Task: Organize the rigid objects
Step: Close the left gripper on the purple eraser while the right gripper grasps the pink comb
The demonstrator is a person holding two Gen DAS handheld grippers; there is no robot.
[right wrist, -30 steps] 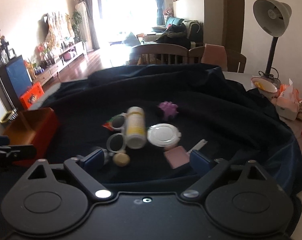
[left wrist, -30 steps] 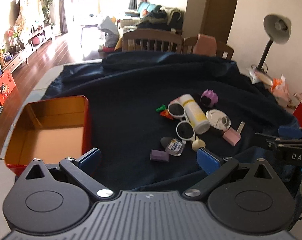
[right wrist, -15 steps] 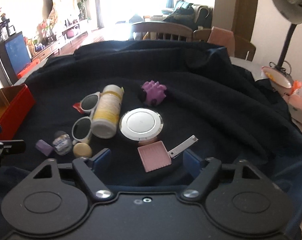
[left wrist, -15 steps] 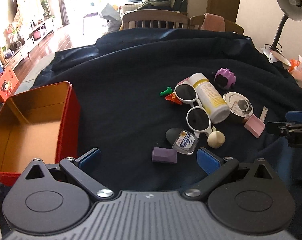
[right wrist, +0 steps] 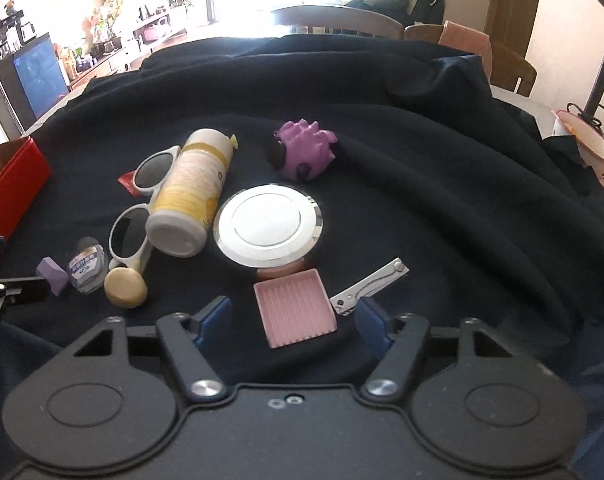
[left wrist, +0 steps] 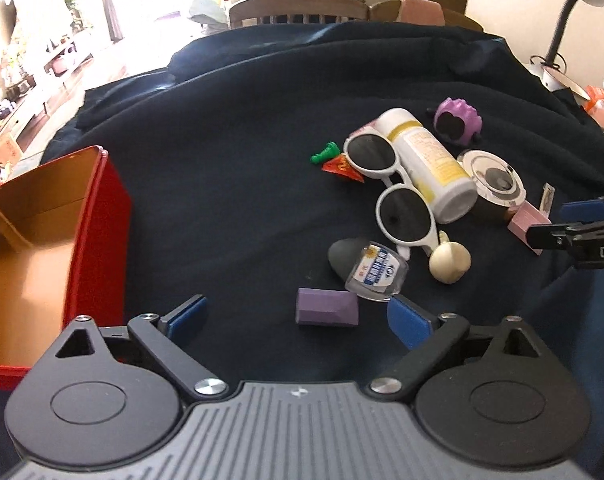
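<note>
Dark cloth (left wrist: 241, 152) spread over the table, red tin (left wrist: 41, 248) at 9 o'clock, clutter at 2 o'clock.

Left gripper (left wrist: 297, 318) spread wide, empty, just above a purple block (left wrist: 328, 307). Right gripper (right wrist: 291, 320) likewise parted, empty, a pink ridged tile (right wrist: 294, 312) between its blue pads (right wrist: 213, 318). Then, largest first: white bottle (left wrist: 430, 164) lying against white sunglasses (left wrist: 394, 196), silver disc (right wrist: 267, 230) at 12 o'clock of the tile, purple spiky toy (right wrist: 306, 154), cream knob (right wrist: 125, 290), small clear vial (left wrist: 376, 272), metal clip (right wrist: 368, 286), green pawn (left wrist: 324, 153).

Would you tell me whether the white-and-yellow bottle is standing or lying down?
Lying down: the white-and-yellow bottle rests on its side against the white sunglasses.
</note>
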